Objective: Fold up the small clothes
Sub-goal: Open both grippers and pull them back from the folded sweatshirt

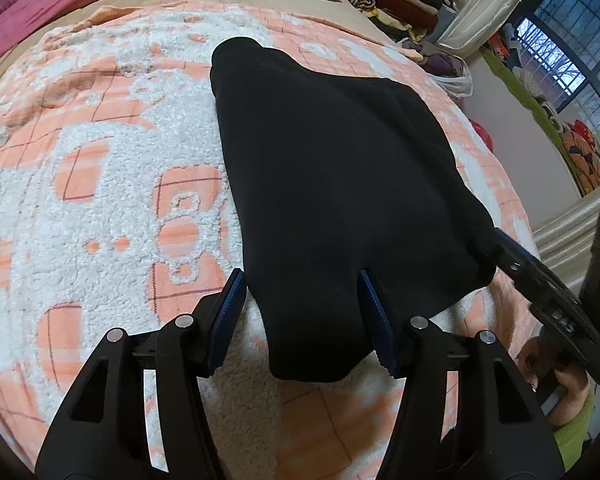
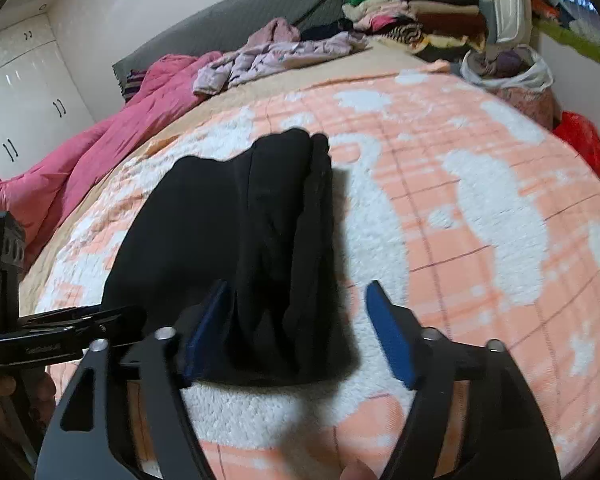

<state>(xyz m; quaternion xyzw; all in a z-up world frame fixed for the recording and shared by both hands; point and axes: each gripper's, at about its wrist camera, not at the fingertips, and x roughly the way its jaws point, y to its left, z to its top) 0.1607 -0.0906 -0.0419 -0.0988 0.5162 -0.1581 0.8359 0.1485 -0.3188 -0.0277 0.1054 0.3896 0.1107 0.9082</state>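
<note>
now i'm hovering both claws, right gripper [image 2: 296, 328] and left gripper [image 1: 300, 312], agape and empty over the half-folded black garment [image 1: 332, 168]; final fold remaining.

Your room is evenly bright; window [image 1: 556, 60] daylight at right. Fisheye bends edges, corners vignette dark. Right wrist view motion-blurred.

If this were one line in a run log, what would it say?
step: folding | item: folded black fabric garment on orange-and-white fleece blanket | left hand-held gripper: open astride near edge | right hand-held gripper: open
</note>
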